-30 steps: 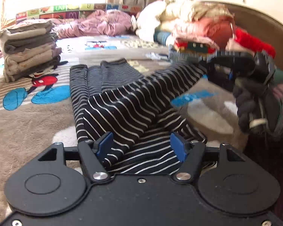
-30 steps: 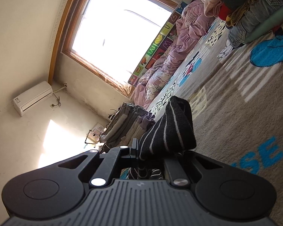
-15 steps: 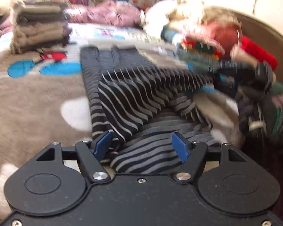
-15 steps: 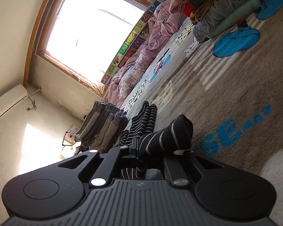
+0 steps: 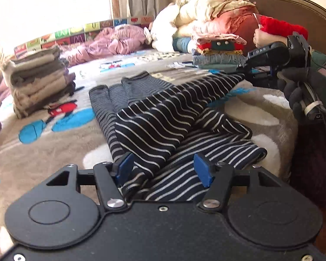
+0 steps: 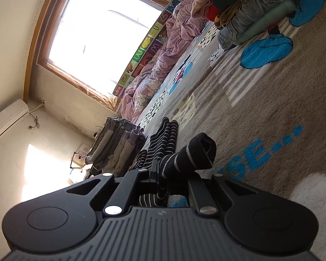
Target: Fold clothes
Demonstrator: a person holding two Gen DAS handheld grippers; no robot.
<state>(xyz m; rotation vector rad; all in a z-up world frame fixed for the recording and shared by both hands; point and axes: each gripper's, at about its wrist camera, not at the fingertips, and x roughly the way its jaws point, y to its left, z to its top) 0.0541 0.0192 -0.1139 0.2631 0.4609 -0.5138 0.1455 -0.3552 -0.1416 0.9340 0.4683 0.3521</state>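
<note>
A black shirt with thin white stripes (image 5: 163,121) lies lengthwise on the printed blanket (image 5: 43,152). My left gripper (image 5: 164,170) stands open at its near end, the blue pads (image 5: 125,168) on either side of the bunched cloth. One sleeve (image 5: 206,89) is stretched up and to the right, off the blanket. My right gripper (image 5: 246,70), held by a gloved hand (image 5: 300,95), is shut on its end. In the right wrist view the right gripper (image 6: 157,175) pinches the sleeve, and the cuff (image 6: 197,154) sticks out past the fingers. The shirt's body (image 6: 163,139) lies behind it.
A stack of folded grey and beige clothes (image 5: 39,80) stands at the left. A heap of mixed clothes (image 5: 217,32) is piled against the dark headboard (image 5: 293,6). Crumpled pink bedding (image 5: 110,43) lies under the window. The bed's edge (image 5: 289,130) drops off at the right.
The left wrist view dipped toward the shirt and rose again. The right gripper kept hold of the sleeve and came lower toward the blanket, with the sleeve still stretched to the right.
</note>
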